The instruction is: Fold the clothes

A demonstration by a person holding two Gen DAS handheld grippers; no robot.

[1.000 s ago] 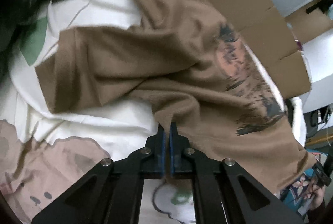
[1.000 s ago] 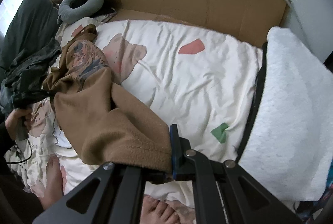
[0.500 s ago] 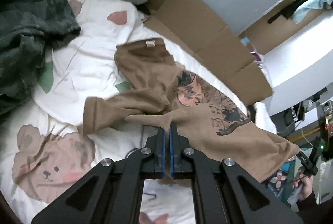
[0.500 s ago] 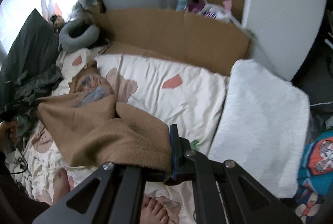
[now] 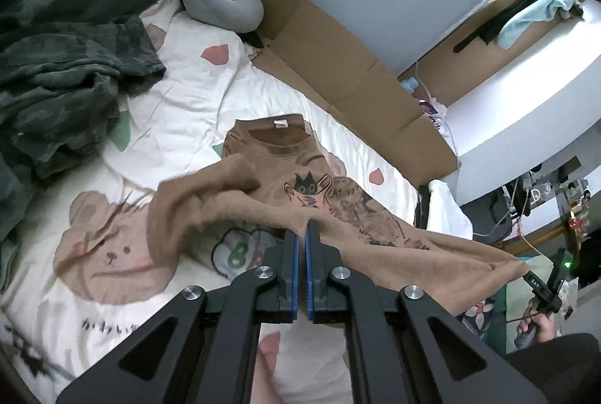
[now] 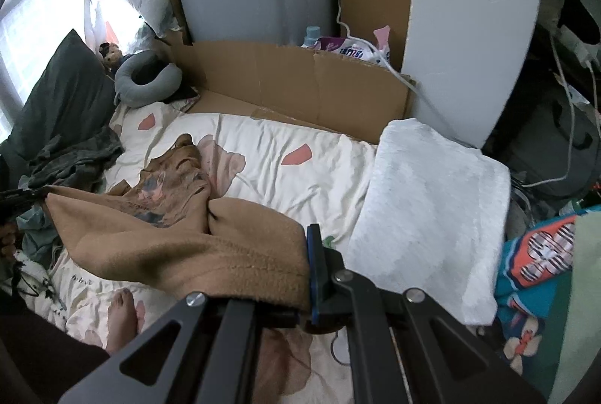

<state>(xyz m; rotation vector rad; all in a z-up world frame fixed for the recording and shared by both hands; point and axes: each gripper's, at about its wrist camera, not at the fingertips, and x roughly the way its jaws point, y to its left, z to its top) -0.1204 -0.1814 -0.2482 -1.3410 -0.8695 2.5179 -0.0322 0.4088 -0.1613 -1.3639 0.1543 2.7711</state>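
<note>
Two tools, left tool point(image 5: 301, 238) and right tool point(image 6: 307, 246), each pinching one brown shirt point(image 5: 338, 205).

Cardboard wall point(image 6: 285, 81) (upright) blocks the bed's point(image 6: 285, 186) far edge

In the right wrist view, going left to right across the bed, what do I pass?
Dark camouflage garment → brown shirt, pinched by the right gripper → pink patch on the sheet → white fluffy blanket.
</note>
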